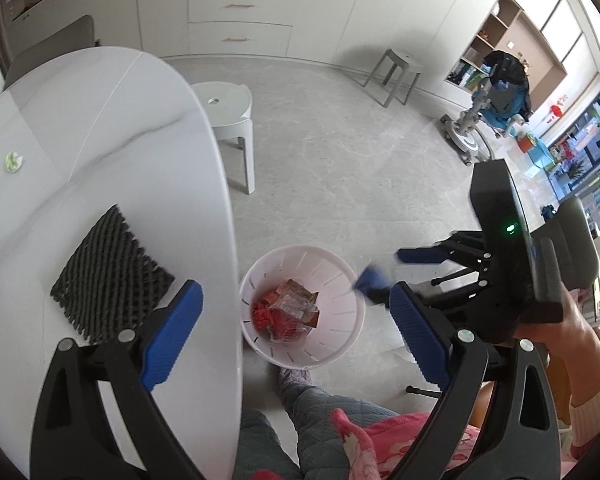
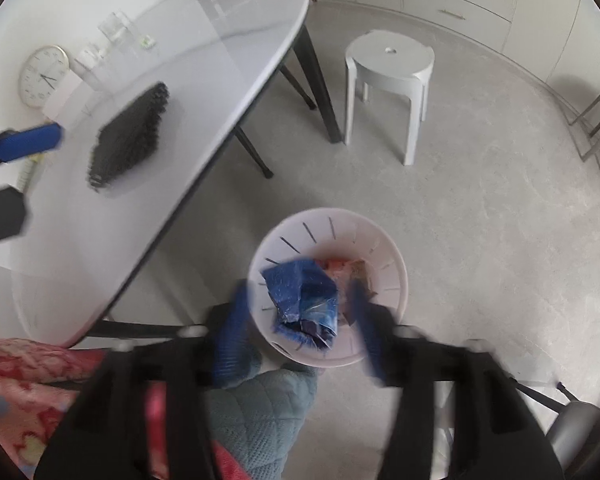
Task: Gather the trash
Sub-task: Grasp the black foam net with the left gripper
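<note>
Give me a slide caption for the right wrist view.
Right claw open above the white bin, blue wrapper between its fingers.

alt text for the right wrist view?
Right gripper open above a white slotted trash bin on the floor, a crumpled blue wrapper between its blurred blue fingers, apparently released. To the left, a white oval table holds a black foam pad.

Both grippers are black frames with silver pivot screws and ribbed blue pads (image 1: 172, 332); the right gripper (image 1: 384, 276), at 3 o'clock in the left view, has a green light on its body. The person wears a cream ribbed sleeve (image 1: 592, 412), a pink flowered top (image 1: 380, 440) and grey-blue quilted trousers (image 2: 260, 420).
</note>
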The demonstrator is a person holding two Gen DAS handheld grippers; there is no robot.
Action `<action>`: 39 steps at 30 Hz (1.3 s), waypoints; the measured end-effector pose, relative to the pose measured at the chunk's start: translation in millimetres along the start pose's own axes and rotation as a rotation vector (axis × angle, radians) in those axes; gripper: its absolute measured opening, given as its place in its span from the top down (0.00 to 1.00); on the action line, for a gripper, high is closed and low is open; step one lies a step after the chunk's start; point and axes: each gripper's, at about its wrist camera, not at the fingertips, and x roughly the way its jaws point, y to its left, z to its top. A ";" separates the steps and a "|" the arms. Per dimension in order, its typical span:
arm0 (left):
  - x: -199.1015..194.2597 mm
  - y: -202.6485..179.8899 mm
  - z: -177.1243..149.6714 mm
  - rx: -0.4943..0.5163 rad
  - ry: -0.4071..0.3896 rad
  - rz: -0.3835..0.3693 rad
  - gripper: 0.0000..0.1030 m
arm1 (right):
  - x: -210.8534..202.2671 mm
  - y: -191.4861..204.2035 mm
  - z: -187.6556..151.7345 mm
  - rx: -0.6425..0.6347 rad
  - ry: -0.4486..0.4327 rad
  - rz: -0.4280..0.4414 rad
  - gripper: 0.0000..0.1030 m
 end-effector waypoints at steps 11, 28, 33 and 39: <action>-14.2 55.1 -17.6 -0.113 -0.024 0.141 0.12 | -8.8 6.2 16.1 0.047 -0.017 -0.022 0.06; -16.4 129.1 -29.4 -0.062 0.008 0.193 0.12 | -25.0 42.0 53.9 -0.162 -0.009 0.043 0.05; 3.2 150.5 -9.2 0.105 0.091 0.148 0.12 | -28.3 61.5 60.0 -0.164 -0.007 0.044 0.05; 33.9 182.0 13.5 0.309 0.166 0.039 0.12 | -33.2 91.8 63.3 -0.077 -0.014 -0.023 0.05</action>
